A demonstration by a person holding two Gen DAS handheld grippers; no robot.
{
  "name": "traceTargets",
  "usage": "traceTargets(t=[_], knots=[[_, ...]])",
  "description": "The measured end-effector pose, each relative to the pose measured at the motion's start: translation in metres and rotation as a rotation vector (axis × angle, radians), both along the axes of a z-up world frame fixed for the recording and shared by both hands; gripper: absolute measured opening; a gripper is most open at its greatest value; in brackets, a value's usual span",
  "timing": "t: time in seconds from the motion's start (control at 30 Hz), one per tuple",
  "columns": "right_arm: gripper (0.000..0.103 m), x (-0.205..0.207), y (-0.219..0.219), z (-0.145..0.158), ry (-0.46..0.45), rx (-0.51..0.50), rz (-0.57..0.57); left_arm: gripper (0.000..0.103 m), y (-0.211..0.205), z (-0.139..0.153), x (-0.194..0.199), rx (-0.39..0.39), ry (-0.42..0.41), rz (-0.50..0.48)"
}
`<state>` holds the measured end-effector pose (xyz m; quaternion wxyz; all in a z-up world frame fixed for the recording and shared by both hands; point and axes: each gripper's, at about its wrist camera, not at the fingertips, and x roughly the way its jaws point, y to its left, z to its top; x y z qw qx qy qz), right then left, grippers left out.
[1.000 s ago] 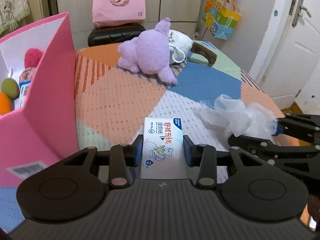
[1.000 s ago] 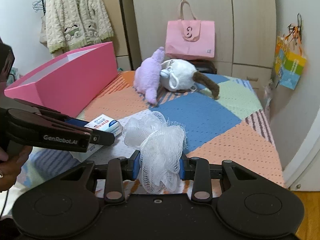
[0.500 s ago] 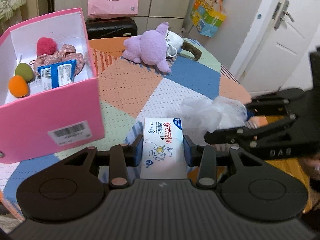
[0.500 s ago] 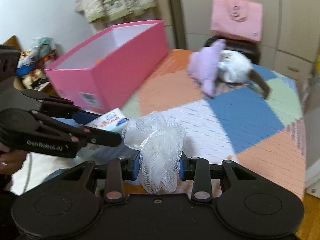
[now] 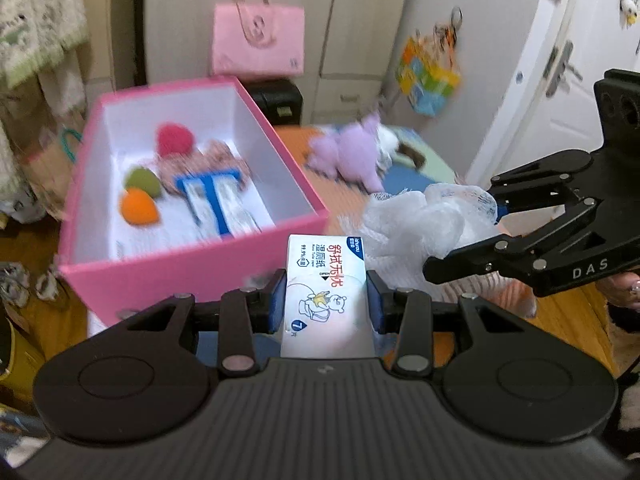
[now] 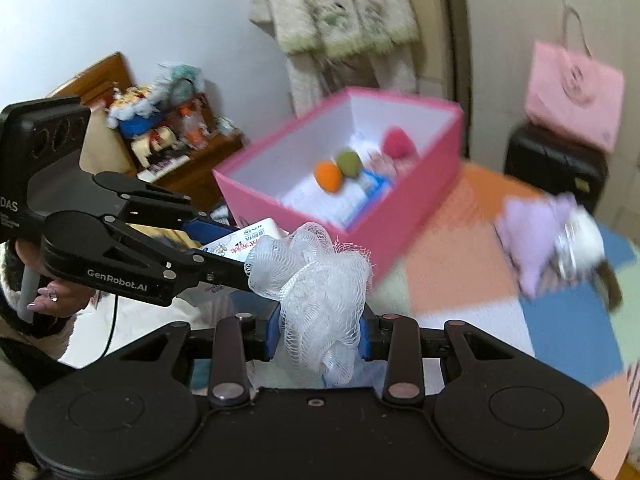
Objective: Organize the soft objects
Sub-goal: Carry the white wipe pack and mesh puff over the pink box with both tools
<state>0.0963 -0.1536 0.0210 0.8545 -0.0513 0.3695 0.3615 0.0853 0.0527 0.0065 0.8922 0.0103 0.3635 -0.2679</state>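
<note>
My left gripper (image 5: 326, 300) is shut on a white tissue pack (image 5: 324, 280) with a bear print, held in the air just before the near wall of the open pink box (image 5: 192, 268). My right gripper (image 6: 318, 332) is shut on a white mesh bath sponge (image 6: 316, 284), held beside the left gripper; the sponge also shows in the left wrist view (image 5: 420, 220). The box (image 6: 416, 204) holds an orange ball (image 5: 138, 208), a green ball (image 5: 142, 180), a red pompom (image 5: 174, 140), a floral cloth and a blue-edged pack (image 5: 220, 204).
A purple plush (image 5: 352, 156) and a white plush (image 6: 580, 236) lie on the patchwork bed cover (image 6: 460, 264) at the far side. A pink bag (image 5: 258, 40) hangs on the wardrobe above a black case (image 5: 280, 100). A cluttered wooden shelf (image 6: 160, 148) stands left of the box.
Both grippers have risen and swung left toward the pink box with their loads still held. The box's inside now shows in both views.
</note>
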Motion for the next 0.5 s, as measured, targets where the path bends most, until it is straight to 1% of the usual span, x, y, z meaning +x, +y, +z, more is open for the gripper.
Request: traceTargets(t=[0.13,0.27,0.37,0.5], knots=[[0.042,0.018,0.016,0.017,-0.045,0.035,0.022,0.039,0.019,0.016,0.008,-0.005,-0.066,0.048],[0.042,0.036,0.036,0.028,-0.076,0.036,0.052,0.039,0.039,0.028,0.022,-0.022,-0.098,0.097],[0.042,0.053,0.050,0.033,-0.093,0.026,0.058,0.039,0.048,0.031,0.039,-0.023,-0.097,0.132],[0.042,0.079,0.068,0.029,-0.104,0.009,0.049,0.039,0.054,0.022,0.067,-0.014,-0.082,0.171]])
